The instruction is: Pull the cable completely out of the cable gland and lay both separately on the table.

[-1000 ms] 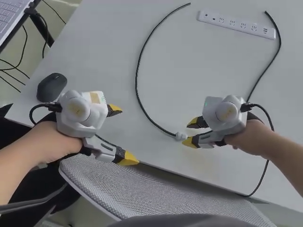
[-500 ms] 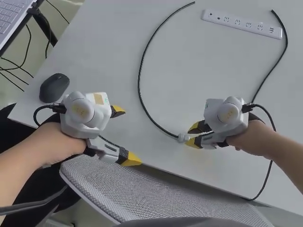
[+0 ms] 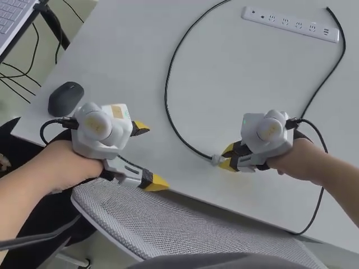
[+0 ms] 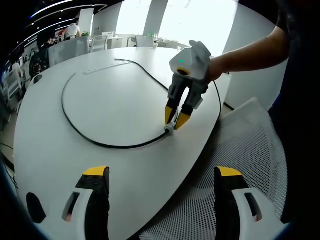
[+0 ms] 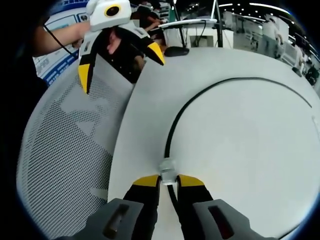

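Right gripper clenched on the white plastic cable gland, near the front edge of the white table. In the right gripper view the yellow tips flank the gland with almost no gap, and the thin black cable runs back between the jaws. Gland is still threaded on the cable and looks to be resting on the table. From the gland the cable sweeps in a wide arc across the table towards the far edge. Left gripper is released, jaws spread wide and holding nothing. It sits at the table's near edge over the grey mesh chair seat, well apart from the gland. Left gripper view shows the right gripper tip-down on the gland. White power strip lies at the far side, black mouse near the left edge.
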